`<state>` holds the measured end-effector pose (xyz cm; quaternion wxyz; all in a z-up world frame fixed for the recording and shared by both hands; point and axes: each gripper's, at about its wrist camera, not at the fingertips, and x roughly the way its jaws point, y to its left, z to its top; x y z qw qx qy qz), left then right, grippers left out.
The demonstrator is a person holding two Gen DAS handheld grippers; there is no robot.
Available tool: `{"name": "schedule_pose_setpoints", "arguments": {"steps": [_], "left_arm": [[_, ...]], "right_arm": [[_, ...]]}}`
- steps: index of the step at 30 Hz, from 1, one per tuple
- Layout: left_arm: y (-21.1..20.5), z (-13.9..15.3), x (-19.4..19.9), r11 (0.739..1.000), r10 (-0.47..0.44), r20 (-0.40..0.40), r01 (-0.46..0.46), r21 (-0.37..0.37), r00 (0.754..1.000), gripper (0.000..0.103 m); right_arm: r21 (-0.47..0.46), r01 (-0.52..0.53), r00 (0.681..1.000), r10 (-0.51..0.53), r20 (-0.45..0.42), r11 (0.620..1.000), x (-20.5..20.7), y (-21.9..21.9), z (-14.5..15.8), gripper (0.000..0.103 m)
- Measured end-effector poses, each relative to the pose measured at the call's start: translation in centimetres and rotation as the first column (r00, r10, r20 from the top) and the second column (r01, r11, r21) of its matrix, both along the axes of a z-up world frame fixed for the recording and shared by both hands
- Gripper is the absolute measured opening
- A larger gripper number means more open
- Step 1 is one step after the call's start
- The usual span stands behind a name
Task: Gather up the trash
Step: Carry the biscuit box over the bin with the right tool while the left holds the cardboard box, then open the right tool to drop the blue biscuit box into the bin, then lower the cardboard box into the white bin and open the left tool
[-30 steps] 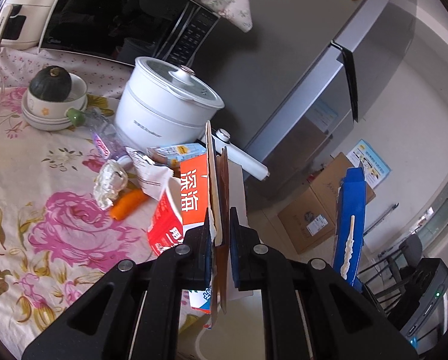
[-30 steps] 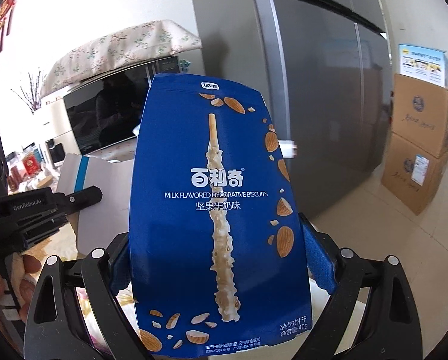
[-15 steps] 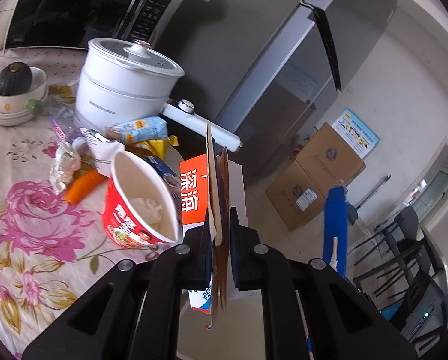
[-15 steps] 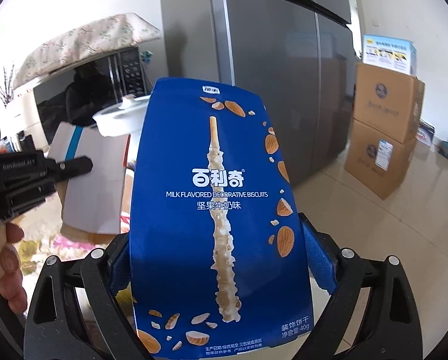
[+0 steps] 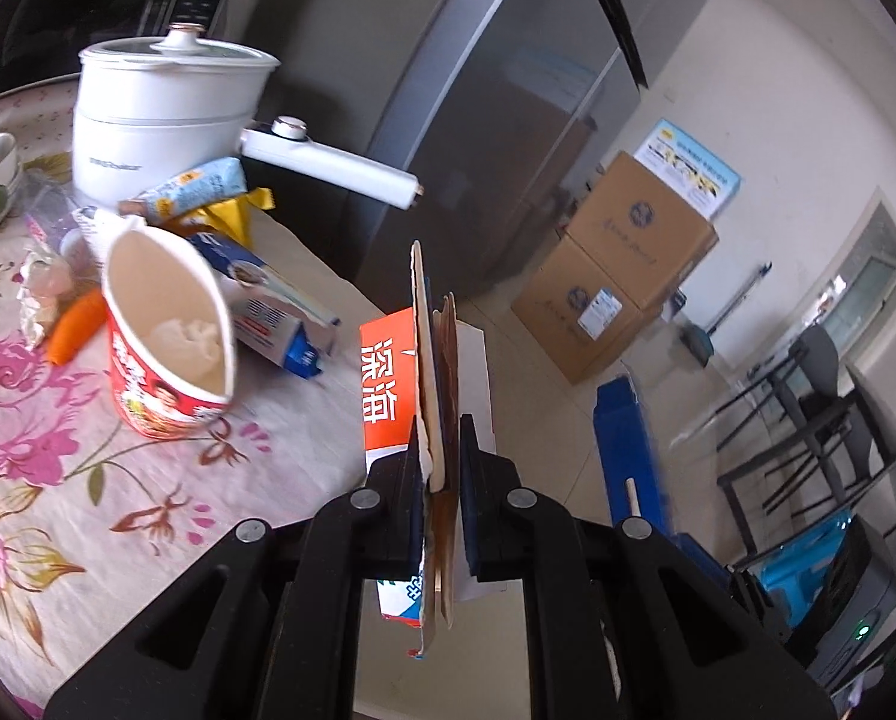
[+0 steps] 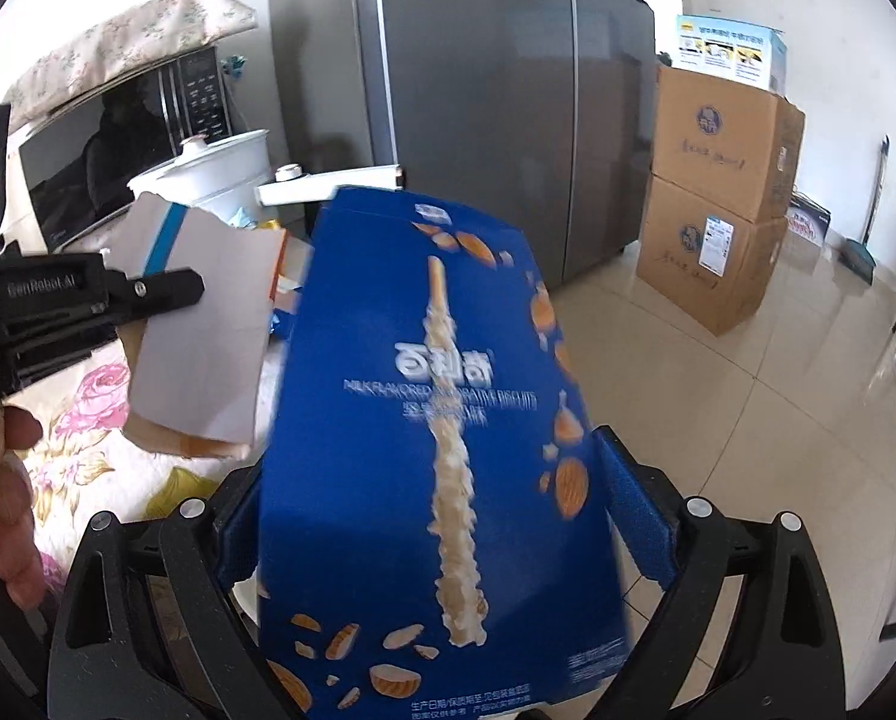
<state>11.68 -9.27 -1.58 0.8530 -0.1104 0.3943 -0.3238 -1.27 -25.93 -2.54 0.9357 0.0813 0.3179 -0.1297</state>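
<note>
Flattened carton (image 5: 432, 372) clamped edge-on between left jaws

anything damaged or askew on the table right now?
Yes. The red noodle cup is squashed oval and leaning, with a crumpled tissue inside. A blue-and-white carton lies on its side behind it among loose wrappers. The flattened cardboard in the left gripper has torn edges.
</note>
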Motion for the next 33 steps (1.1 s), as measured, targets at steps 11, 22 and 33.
{"name": "schedule_pose_setpoints", "arguments": {"steps": [11,22,33], "left_arm": [[-2.7,-0.5,0.1,0.999,-0.049,-0.008,0.049,0.007,0.999,0.011],[-6.0,-1.6,-0.7,0.989,-0.141,-0.025,0.142,0.039,0.99,0.029],[-6.6,-1.8,-1.1,0.986,-0.153,-0.022,0.154,0.06,0.988,0.051]], "right_arm": [[0.039,0.072,0.997,-0.073,0.019,0.997,-0.7,-2.6,-0.2,0.096],[-0.047,0.241,0.969,-0.237,0.07,0.969,-1.9,-4.7,0.3,0.096],[-0.044,0.302,0.953,-0.3,0.045,0.952,-1.7,-5.9,-0.1,0.096]]}}
